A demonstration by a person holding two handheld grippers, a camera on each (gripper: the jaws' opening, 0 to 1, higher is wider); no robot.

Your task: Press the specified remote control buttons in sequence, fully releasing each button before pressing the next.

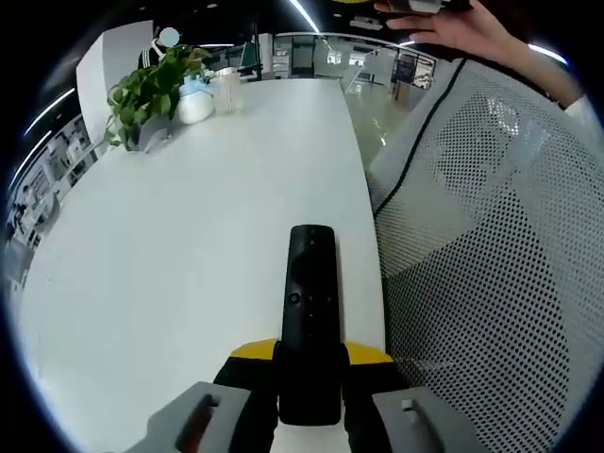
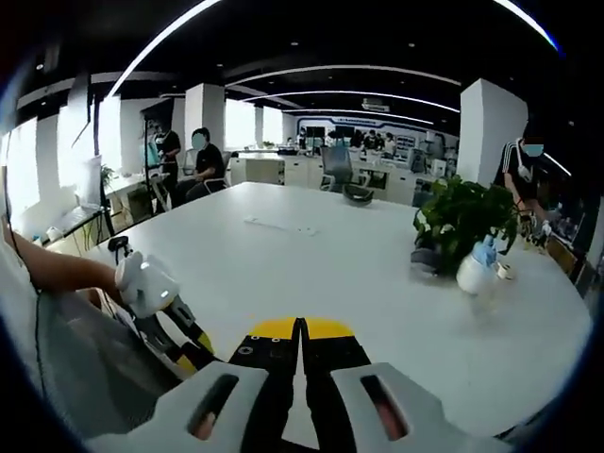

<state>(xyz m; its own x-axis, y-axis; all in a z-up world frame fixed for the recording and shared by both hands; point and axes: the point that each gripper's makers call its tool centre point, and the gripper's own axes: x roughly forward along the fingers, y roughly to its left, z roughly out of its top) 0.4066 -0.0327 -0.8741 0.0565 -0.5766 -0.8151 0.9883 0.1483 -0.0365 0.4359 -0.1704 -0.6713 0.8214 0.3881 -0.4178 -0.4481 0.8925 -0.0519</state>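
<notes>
Left tool (image 1: pixel 310 396) clamps black remote (image 1: pixel 310 311) above white table (image 1: pixel 170 283) | right tool (image 2: pixel 300 377) jaws closed, empty | potted plant (image 2: pixel 460 219) on table

i see a white table (image 1: pixel 189 236) with a rounded outline. a black remote (image 1: pixel 310 283) lies on it close to one long edge, beside a mesh chair. near the far end stand a potted plant (image 2: pixel 462 222), a white rounded bottle (image 2: pixel 475 272) and a clear cup (image 1: pixel 226 92); a flat pale item (image 2: pixel 278 226) lies mid-table.
</notes>
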